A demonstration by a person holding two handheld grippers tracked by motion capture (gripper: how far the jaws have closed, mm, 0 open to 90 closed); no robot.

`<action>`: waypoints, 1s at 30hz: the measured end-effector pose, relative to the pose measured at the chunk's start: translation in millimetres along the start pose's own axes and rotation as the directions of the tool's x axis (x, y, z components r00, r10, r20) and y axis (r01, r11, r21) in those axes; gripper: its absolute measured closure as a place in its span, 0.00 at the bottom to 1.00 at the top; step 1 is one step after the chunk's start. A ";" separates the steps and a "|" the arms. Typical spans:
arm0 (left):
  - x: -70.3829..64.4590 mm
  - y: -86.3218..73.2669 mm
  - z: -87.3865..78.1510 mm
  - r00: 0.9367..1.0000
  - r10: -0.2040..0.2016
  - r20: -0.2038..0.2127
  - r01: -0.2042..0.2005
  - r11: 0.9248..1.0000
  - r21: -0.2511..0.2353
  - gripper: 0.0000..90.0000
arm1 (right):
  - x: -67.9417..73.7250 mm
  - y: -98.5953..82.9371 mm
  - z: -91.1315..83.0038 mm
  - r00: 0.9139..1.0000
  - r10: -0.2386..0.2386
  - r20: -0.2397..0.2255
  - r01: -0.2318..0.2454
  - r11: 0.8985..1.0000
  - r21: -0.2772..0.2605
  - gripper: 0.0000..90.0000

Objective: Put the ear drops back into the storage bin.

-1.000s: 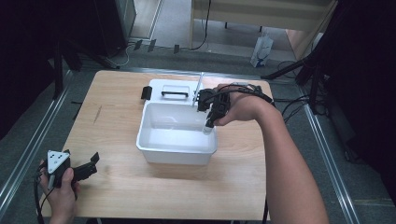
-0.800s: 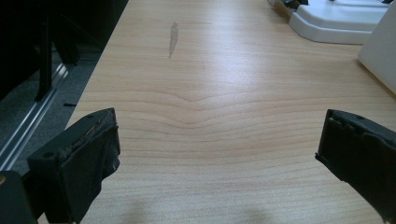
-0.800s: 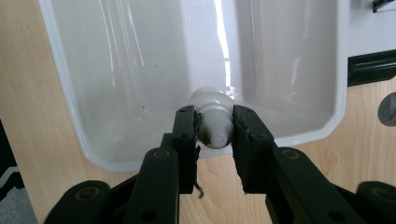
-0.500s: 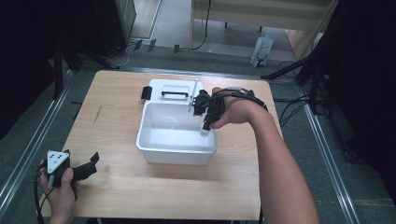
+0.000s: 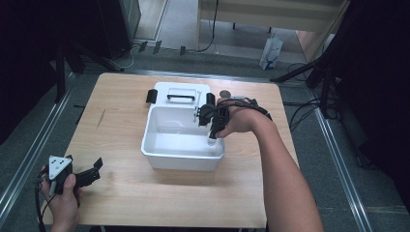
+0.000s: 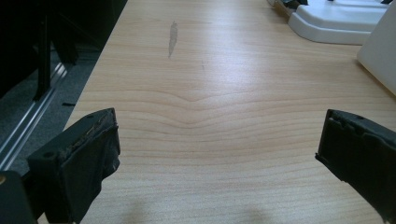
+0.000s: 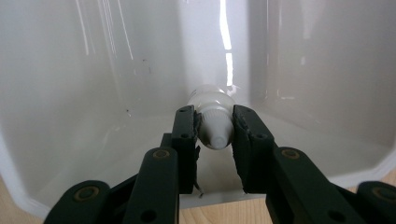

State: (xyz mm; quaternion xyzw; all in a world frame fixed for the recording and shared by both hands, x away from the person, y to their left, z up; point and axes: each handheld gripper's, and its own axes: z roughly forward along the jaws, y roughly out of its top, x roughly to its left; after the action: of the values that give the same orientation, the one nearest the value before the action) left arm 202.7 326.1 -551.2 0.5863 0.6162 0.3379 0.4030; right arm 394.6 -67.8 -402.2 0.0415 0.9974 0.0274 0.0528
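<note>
The small white bottle (image 7: 214, 122) was mostly hidden, clamped in the right gripper (image 7: 214, 126) inside the white tub (image 5: 159, 145), lower than before. Left gripper (image 6: 219, 154) sat wide open over the table (image 6: 224, 84).

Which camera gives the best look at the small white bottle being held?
The right gripper view: the small white bottle sits close up, clamped between the right hand-held gripper jaws inside the white tub. In the high view it is tiny.

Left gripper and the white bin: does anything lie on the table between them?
No. In the high view, bare wood lies between the left gripper and the white bin. The left gripper view shows the same bare table ahead of its open jaws.
</note>
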 end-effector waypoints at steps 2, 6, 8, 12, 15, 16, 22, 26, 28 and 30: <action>0.0 0.0 0.0 1.000 0.001 0.000 -0.001 1.000 0.001 0.00 | 0.1 -0.3 2.9 1.000 0.001 0.001 -0.001 1.000 0.007 0.80; 0.1 0.0 -0.1 1.000 0.002 0.001 -0.002 1.000 0.002 0.00 | 0.6 -1.3 8.9 1.000 0.003 -0.001 -0.003 1.000 0.020 0.80; 0.0 0.0 -0.1 1.000 0.002 0.001 -0.002 1.000 0.002 0.00 | 0.6 -1.7 11.8 1.000 0.002 -0.004 -0.002 1.000 0.021 0.80; 0.2 0.0 -0.2 1.000 0.005 0.001 -0.005 1.000 0.003 0.00 | 0.9 -2.8 16.7 1.000 -0.005 -0.007 0.006 1.000 0.026 0.80; 0.2 0.0 -0.2 1.000 0.005 0.001 -0.005 1.000 0.002 0.00 | 0.5 -4.0 20.4 1.000 -0.012 -0.007 0.013 0.999 0.030 0.80; 0.2 0.0 -0.2 1.000 0.005 0.001 -0.005 1.000 0.002 0.00 | 0.2 -4.4 21.5 1.000 -0.009 -0.005 0.009 0.999 0.031 0.80; 0.3 0.1 -0.1 1.000 0.005 0.001 -0.005 1.000 0.003 0.00 | 0.0 -5.5 26.9 1.000 0.000 0.002 0.000 1.000 0.029 0.80; 0.3 0.1 -0.2 1.000 0.004 0.002 -0.004 1.000 0.003 0.00 | -0.1 -4.9 31.0 1.000 0.000 0.002 0.000 0.999 0.034 0.80; 0.3 0.1 -0.1 1.000 0.001 0.003 -0.001 1.000 0.003 0.00 | -0.7 -4.5 31.8 1.000 0.008 0.002 -0.008 0.999 0.041 0.80; 0.3 0.1 -0.1 1.000 -0.002 0.004 0.002 1.000 0.004 0.00 | -1.7 -3.8 33.6 1.000 0.015 -0.002 -0.015 0.999 0.045 0.80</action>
State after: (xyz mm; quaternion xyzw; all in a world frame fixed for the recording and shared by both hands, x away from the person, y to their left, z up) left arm 202.6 326.4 -551.1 0.5872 0.6166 0.3350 0.4034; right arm 399.6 -70.0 -435.6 0.0501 0.9975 0.0055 0.0503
